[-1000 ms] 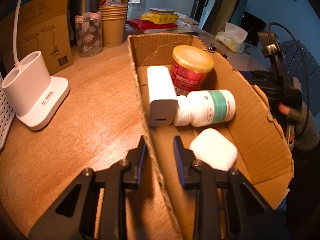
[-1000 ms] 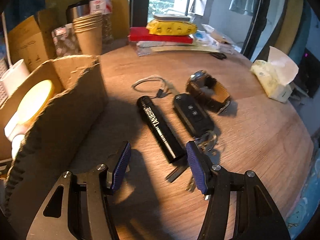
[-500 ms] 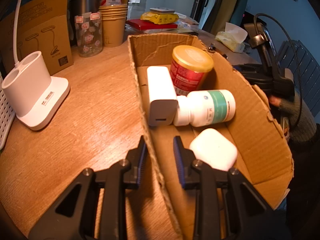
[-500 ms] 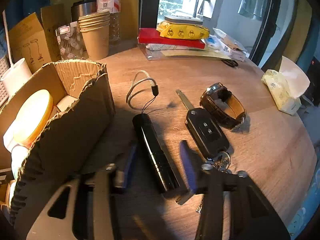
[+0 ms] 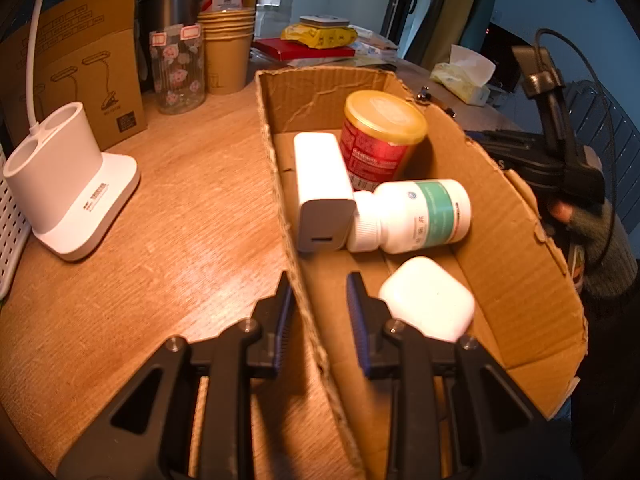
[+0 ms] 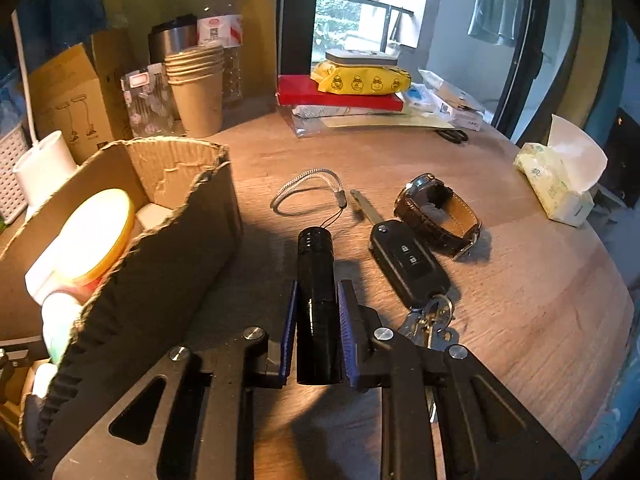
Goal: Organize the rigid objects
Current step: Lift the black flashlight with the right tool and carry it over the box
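We see the slim black cylindrical flashlight clamped between the blue pads of our right gripper, whose jaws have just been closing onto its barrel; its capped end points away from the fingers, and a grey braided wrist cord lies looped on the round wooden table beyond it. Just right of the fingers lies a black folding car key with its metal key ring, and past that a brown leather wristwatch. To the left of the fingers stands the torn brown cardboard box.

Our left gripper pinches the box's near wall with its fingers set narrow, one either side. Ahead of those fingers, inside the box, we find a white rounded earbud case, a white pill bottle with a green label on its side, a white rectangular charger block and a red can with a yellow lid.
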### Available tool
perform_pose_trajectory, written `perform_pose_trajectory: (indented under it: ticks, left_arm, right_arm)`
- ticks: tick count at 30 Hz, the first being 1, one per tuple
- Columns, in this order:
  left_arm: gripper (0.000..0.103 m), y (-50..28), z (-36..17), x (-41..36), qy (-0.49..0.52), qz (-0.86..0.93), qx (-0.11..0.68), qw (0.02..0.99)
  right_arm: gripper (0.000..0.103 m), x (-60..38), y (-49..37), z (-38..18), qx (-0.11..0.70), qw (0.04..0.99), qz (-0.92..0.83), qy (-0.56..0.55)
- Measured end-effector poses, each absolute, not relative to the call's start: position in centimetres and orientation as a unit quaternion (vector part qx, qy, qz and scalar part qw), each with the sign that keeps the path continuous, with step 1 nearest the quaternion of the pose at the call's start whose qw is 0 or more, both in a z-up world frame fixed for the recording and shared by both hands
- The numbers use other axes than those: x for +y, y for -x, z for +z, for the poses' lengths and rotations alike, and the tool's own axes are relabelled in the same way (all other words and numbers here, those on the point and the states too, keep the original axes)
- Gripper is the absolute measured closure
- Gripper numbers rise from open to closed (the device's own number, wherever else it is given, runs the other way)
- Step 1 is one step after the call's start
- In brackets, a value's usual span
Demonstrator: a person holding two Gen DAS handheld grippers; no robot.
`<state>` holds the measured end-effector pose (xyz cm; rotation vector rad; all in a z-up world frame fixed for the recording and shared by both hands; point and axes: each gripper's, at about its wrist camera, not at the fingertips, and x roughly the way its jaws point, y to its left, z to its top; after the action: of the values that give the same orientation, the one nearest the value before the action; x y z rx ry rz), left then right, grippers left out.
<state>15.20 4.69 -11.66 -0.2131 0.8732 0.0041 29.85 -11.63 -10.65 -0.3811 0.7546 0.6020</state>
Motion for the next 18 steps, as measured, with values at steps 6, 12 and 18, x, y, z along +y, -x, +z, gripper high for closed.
perform_pose_trajectory:
  ticks: [6,12,18]
  left_arm:
    - [0.075,-15.2,-11.7,4.7,0.103,0.002,0.422,0.901]
    - [0.075,-15.2,-11.7,4.7,0.103,0.002,0.422,0.901]
    - [0.075,-15.2,-11.7,4.7,0.103,0.002,0.422,0.901]
  right_arm:
    - [0.081,-12.4,-28.2,-8.6,0.341,0.879,0.296,0.156]
    - [0.081,-12.4,-25.7,-5.7,0.306,0.886,0.313,0.153]
    - [0.081,-11.7,-22.7,-3.4,0.259,0.896,0.321,0.162]
